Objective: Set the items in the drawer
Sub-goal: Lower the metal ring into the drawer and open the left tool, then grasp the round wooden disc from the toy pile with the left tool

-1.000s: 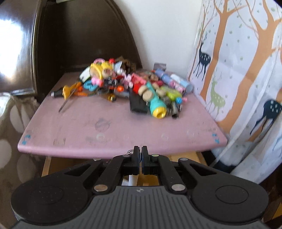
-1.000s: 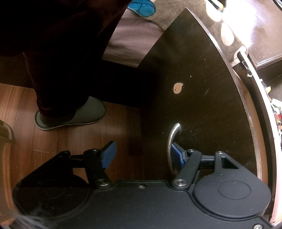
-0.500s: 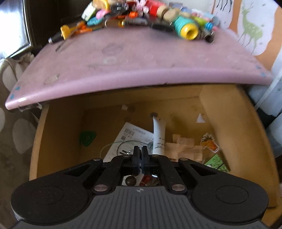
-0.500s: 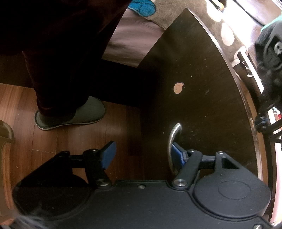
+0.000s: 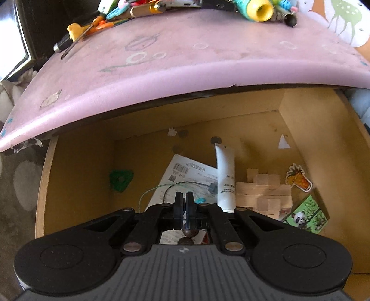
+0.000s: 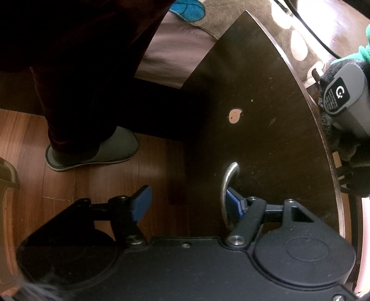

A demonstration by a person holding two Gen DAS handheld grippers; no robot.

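Note:
In the left wrist view the wooden drawer (image 5: 76, 166) stands open under the pink tabletop (image 5: 175, 62). My left gripper (image 5: 184, 199) is shut on a thin green cord (image 5: 161, 188) and hangs over the drawer's inside. A pile of small items (image 5: 185, 4) lies at the tabletop's far edge. In the right wrist view my right gripper (image 6: 187, 203) is open; its right finger (image 6: 232, 201) is hooked behind the metal handle (image 6: 227, 183) of the dark drawer front (image 6: 266, 111).
The drawer holds a white tube (image 5: 225, 176), a printed paper (image 5: 185, 176), wooden blocks (image 5: 263, 194), a green shape (image 5: 121, 179), stickers (image 5: 298, 178) and a panda card (image 5: 305, 216). A slippered foot (image 6: 92, 150) stands on the wood floor. The other gripper's body (image 6: 346, 101) shows at the right.
The left gripper has swung from facing the tabletop down over the open drawer and moved in closer. The right gripper has stayed at the handle.

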